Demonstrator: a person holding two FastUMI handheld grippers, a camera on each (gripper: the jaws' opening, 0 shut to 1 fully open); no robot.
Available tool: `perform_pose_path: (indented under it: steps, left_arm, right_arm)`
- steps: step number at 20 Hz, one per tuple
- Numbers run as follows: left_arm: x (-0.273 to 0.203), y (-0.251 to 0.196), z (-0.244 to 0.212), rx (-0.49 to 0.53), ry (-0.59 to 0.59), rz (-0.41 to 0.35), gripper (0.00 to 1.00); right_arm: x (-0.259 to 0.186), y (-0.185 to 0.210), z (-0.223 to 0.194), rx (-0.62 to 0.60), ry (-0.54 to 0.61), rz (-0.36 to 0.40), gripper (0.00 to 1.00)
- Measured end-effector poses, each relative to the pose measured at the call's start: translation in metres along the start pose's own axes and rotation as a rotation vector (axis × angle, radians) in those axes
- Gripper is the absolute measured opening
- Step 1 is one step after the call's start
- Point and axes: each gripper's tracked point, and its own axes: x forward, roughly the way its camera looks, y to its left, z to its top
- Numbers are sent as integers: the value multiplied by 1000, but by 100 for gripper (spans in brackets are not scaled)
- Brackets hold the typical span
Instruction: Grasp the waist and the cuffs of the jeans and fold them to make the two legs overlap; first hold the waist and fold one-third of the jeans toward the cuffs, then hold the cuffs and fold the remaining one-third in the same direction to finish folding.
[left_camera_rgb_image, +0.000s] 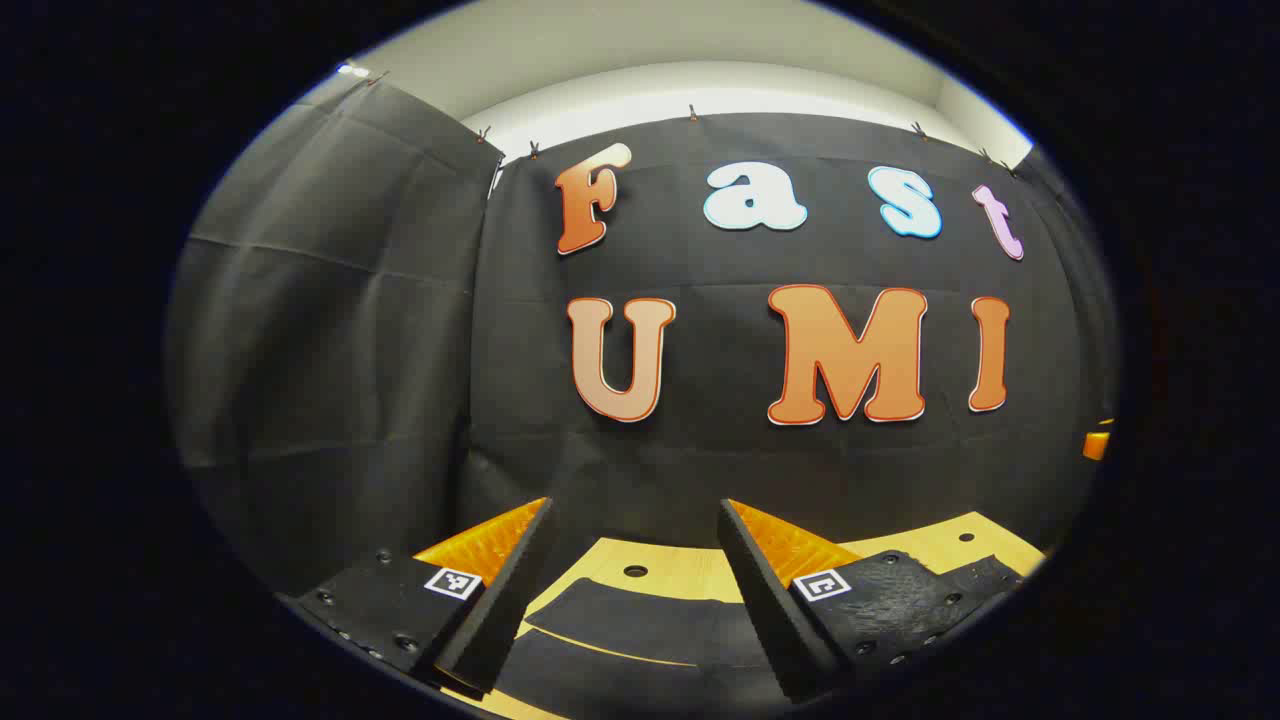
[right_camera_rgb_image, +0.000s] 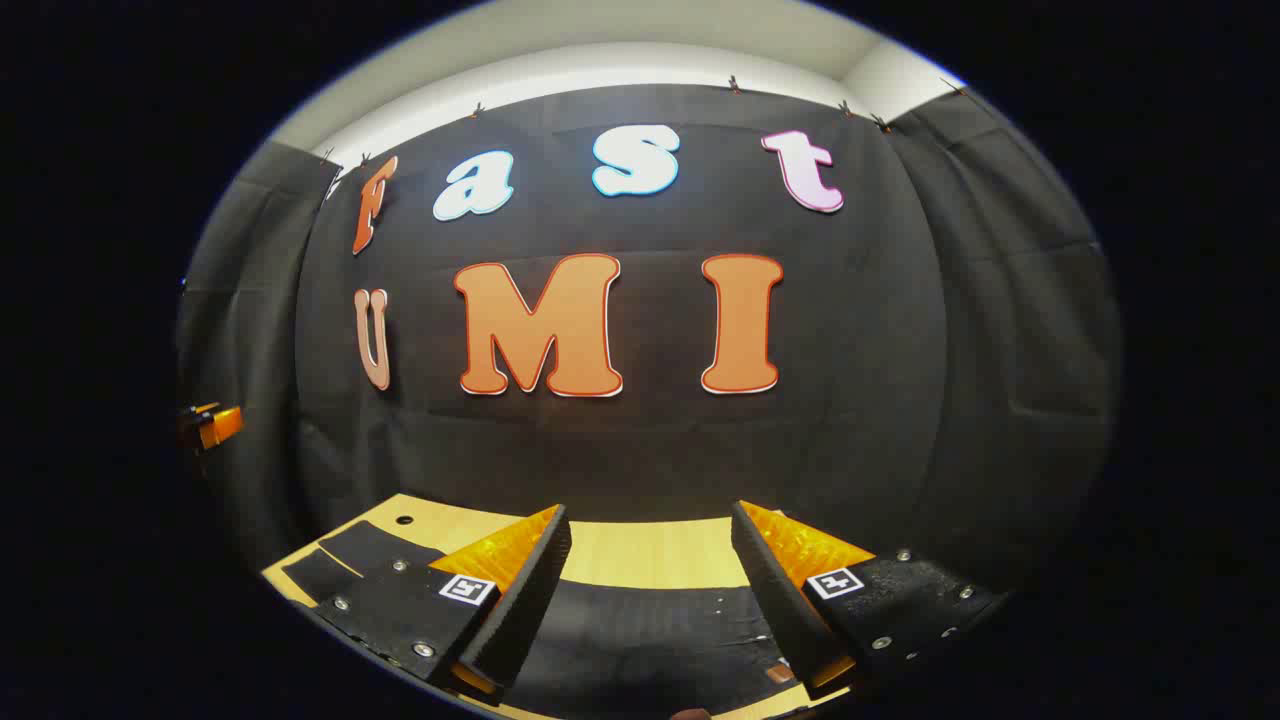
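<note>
Dark jeans (left_camera_rgb_image: 640, 625) lie flat on the table (right_camera_rgb_image: 640, 550) below both grippers' spread, empty fingers (left_camera_rgb_image: 500, 600).

Jeans (right_camera_rgb_image: 640, 620) cut off below.

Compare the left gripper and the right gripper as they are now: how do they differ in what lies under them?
In the left gripper view, the left gripper hangs over two dark jeans legs with a strip of light wooden table between them. In the right gripper view, the right gripper hangs over one broad, unbroken dark jeans panel. Both have their fingers spread, grip nothing and face the booth wall.
</note>
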Motion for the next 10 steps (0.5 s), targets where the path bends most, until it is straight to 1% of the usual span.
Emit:
perform_pose_path:
  steps: [1, 2, 3, 4, 5, 6, 7, 8, 9, 10]
  left_arm:
    - [1, -3, -2, 2, -4, -16, 97]
    - [6, -2, -4, 6, 12, -28, 95]
    - [9, 1, -6, -2, 26, -43, 95]
    - [11, 4, -2, -25, 30, -59, 98]
    - [11, 7, 1, -50, 27, -71, 98]
    - [14, 14, 3, -63, 23, -71, 96]
    - [17, 24, 2, -63, 25, -61, 98]
    - [19, 33, 1, -55, 32, -54, 96]
    - [19, 40, 3, -48, 27, -46, 98]
    - [20, 47, 5, -45, 22, -39, 98]
  right_arm:
    - [0, -2, 2, 3, -9, -17, 98]
    - [-1, -1, 5, 11, -23, -34, 98]
    - [-3, 3, 8, 23, -33, -41, 98]
    - [-4, 9, 9, 33, -40, -40, 97]
    - [-5, 15, 8, 36, -43, -43, 97]
    - [-5, 19, 6, 31, -45, -49, 97]
    - [-5, 22, 5, 24, -47, -59, 97]
    - [-6, 27, 3, 17, -48, -60, 100]
    - [-6, 35, 3, 15, -50, -52, 100]
    - [-5, 41, 3, 14, -51, -48, 100]
